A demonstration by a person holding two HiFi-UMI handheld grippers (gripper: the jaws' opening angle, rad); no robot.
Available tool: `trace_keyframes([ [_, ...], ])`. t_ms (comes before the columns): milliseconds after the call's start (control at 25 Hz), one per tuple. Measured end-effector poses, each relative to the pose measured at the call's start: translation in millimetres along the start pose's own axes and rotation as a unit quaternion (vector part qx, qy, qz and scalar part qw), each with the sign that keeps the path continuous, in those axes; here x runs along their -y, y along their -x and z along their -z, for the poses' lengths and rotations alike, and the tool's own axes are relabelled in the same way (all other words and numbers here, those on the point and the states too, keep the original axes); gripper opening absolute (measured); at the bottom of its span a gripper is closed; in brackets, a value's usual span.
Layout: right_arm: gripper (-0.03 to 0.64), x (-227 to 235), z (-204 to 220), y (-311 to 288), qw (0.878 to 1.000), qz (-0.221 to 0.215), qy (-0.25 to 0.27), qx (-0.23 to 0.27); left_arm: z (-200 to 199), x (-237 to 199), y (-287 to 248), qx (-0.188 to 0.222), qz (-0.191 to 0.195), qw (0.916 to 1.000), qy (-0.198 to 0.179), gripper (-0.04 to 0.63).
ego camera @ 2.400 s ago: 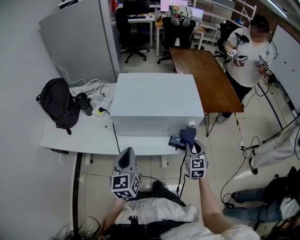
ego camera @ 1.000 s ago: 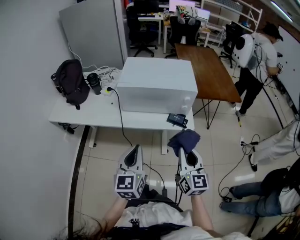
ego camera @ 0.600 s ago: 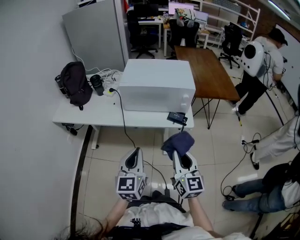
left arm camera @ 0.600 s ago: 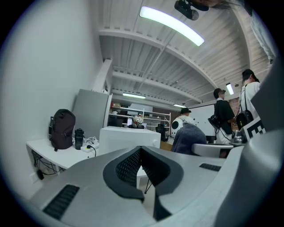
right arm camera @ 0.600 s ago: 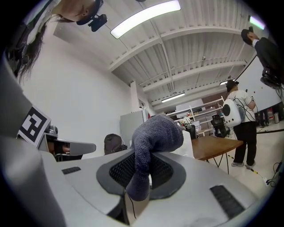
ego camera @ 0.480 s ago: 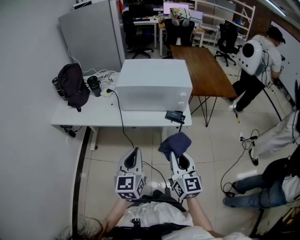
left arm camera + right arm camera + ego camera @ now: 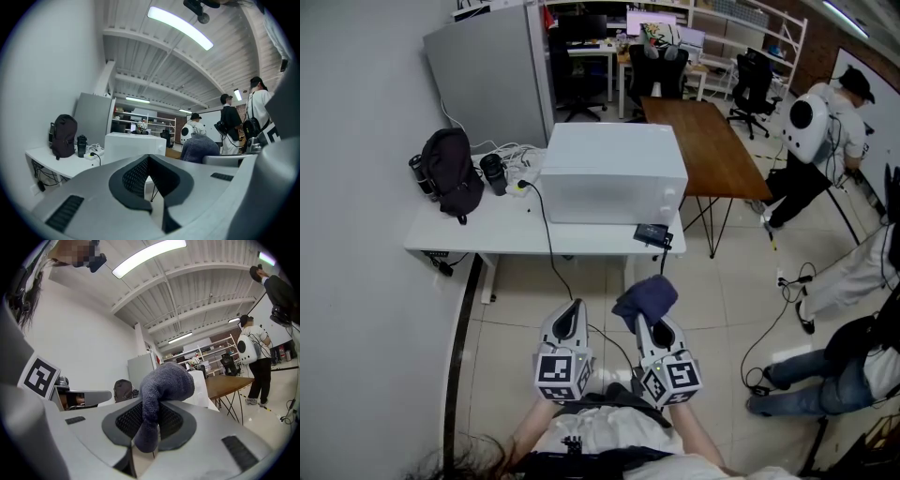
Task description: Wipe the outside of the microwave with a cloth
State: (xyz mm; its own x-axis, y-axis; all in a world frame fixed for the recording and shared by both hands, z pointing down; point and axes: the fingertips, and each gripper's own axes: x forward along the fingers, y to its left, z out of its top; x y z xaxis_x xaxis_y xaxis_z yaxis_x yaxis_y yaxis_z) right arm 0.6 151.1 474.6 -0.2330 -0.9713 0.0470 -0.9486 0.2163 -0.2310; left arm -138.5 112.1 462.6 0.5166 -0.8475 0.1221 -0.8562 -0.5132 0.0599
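Dark blue terry cloth (image 7: 645,298) is clamped in the right gripper (image 7: 649,323)

Head view:
- cloth is bunched up just past the jaws' tips
- both grippers are held low, near the person's body, over the pale tiled floor (image 7: 741,309)
- left gripper (image 7: 572,311) is just beside the right one and carries nothing
- white box-shaped microwave (image 7: 614,173) stands on the white tabletop (image 7: 478,239), well apart from both grippers, its front face toward the person
- black power cable (image 7: 546,244) runs from near the microwave's front left corner over the tabletop edge
- small black device (image 7: 652,232) lies at the front edge, below the microwave's right corner
- black backpack (image 7: 450,183) sits at the tabletop's left end

Left gripper view:
- jaws are brought together with nothing between the pads
- microwave (image 7: 133,145) is far ahead and the cloth lump (image 7: 199,147) is off to the right

Right gripper view:
- jaws are clenched on the cloth (image 7: 164,385)
- one fold hangs down between the pads and the rest flops over the top
- the cloth mostly blocks the microwave

My read on the step is that no wiping is under way, since the cloth is nowhere near any face. I can't tell whether this is the approach or the stand-off after the passes. If passes remain, the next move would be:
- step in and raise the right gripper
- press the bunched end flat on a panel
- hold the clamp firm and sweep
- keep clear of the cable and the device at the front edge
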Motion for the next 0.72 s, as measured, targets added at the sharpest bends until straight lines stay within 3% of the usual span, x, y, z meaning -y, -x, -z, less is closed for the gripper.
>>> trace_keyframes([
  [720,0.081,-6.5,8.1,1.1,1.0,0.001,0.003,-0.014,1.4,-4.7,6.1,0.003,-0.003,1.0,0.0,-0.006],
])
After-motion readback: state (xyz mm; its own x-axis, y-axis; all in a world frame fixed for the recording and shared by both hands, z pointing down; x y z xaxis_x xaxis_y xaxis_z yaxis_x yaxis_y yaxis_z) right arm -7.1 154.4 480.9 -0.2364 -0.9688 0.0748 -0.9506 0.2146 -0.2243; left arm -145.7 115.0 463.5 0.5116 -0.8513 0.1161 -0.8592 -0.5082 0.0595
